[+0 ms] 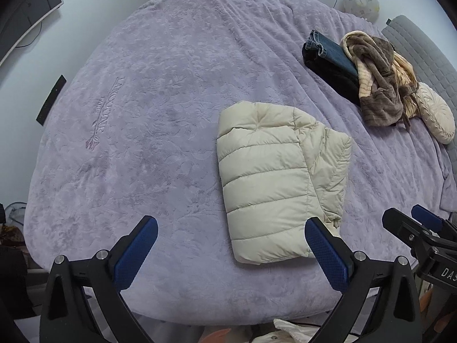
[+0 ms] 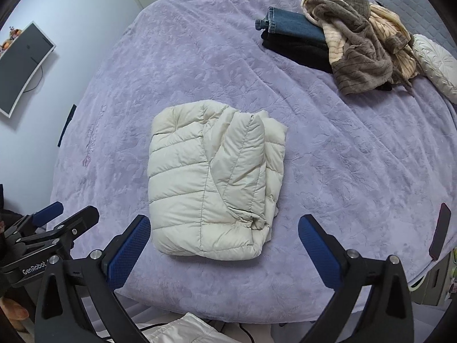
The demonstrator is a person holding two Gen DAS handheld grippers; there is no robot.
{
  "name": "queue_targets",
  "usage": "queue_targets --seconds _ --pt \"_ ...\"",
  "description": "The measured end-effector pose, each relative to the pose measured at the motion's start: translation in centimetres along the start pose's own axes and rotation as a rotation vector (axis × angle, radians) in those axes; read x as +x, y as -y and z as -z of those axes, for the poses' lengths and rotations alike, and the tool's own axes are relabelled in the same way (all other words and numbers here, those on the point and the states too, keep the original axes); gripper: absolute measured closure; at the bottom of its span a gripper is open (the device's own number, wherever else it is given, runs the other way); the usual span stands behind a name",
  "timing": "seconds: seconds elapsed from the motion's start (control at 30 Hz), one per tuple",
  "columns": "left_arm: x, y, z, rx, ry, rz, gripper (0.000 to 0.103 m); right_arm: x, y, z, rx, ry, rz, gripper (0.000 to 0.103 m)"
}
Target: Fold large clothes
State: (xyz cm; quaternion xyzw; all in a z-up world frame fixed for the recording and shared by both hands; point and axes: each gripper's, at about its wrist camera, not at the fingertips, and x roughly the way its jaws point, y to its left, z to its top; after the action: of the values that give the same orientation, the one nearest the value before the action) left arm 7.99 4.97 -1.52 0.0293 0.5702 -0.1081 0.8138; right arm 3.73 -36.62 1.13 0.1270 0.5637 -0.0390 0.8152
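Cream puffer jacket (image 2: pixel 212 180) lies folded into a compact block on the lavender bedspread (image 2: pixel 342 157), near the bed's front edge. Left gripper (image 1: pixel 231 248) and right gripper (image 2: pixel 224 243) hover above it, fingers spread wide, empty. Folded jeans (image 2: pixel 291 25) and a brown robe (image 2: pixel 360 43) sit well apart, toward the headboard.

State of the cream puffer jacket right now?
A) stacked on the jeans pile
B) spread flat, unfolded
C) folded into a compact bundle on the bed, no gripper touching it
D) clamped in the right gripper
C: the cream puffer jacket lies folded in a compact bundle on the purple bedspread, while the left gripper and the right gripper both hang open short of it, gripping nothing.
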Motion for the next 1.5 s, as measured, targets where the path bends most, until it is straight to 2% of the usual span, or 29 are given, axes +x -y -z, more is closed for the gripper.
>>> queue_targets --seconds 0.27,0.63,1.5 --pt "-1.8 0.0 0.4 -0.017 0.023 -0.038 0.000 -1.5 -0.1 -0.5 0.015 0.024 0.028 0.000" --pt "-1.9 0.0 0.3 -0.028 0.019 -0.071 0.000 -1.8 -0.4 -0.7 0.001 0.032 0.046 0.000" --pt "-2.0 0.0 0.2 -0.024 0.020 -0.071 0.000 -1.9 -0.4 -0.9 0.000 0.033 0.048 0.000"
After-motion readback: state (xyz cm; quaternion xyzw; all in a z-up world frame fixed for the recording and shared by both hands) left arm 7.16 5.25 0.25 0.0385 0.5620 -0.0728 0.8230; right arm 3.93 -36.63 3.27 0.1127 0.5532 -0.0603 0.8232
